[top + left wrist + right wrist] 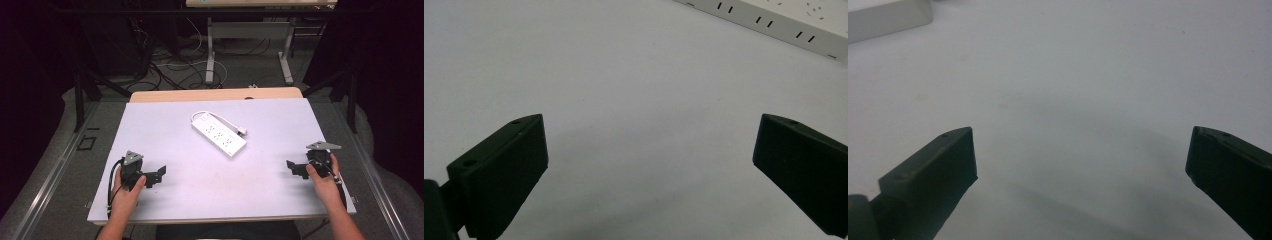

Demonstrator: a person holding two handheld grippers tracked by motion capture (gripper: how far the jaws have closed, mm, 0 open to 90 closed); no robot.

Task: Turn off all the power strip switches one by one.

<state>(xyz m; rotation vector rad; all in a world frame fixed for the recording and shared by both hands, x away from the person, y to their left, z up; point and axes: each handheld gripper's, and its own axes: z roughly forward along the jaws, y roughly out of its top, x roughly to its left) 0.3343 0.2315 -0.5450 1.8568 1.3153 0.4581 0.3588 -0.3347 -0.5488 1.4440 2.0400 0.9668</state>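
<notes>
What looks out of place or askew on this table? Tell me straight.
Nothing looks damaged or spilled. The white power strip lies diagonally near the middle of the table, askew to its edges, its cord looped behind it with the plug lying loose beside it. The left gripper and right gripper are open, holding nothing.

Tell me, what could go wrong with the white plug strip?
The power strip lies flat and loose on the table, so open jaws might push it along instead of gripping it. Its cord curls beside it and could snag. Both the left gripper and the right gripper sit far away.
</notes>
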